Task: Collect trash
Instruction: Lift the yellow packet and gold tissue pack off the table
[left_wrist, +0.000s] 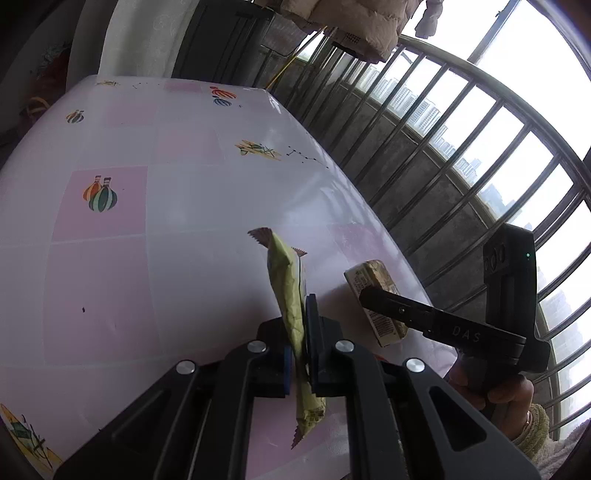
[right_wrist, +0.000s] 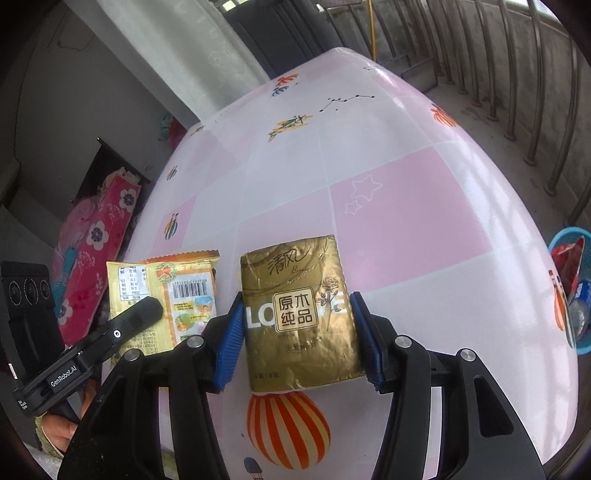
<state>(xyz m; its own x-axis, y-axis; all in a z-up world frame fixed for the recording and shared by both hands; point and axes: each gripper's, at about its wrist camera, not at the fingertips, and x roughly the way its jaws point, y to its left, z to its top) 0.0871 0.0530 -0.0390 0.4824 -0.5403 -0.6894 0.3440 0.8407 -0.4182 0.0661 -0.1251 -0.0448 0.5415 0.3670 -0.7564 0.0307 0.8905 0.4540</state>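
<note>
Risk: slip | left gripper (left_wrist: 300, 347) clenched edge-on across yellow snack wrapper (left_wrist: 291, 295), thin film, could slide out | right gripper (right_wrist: 299, 339) pads flanking gold tissue pack (right_wrist: 295, 314), full clamp unclear, pack on tablecloth (right_wrist: 406, 206) | blue basket (right_wrist: 567, 236) at 3 o'clock, holding other trash
</note>
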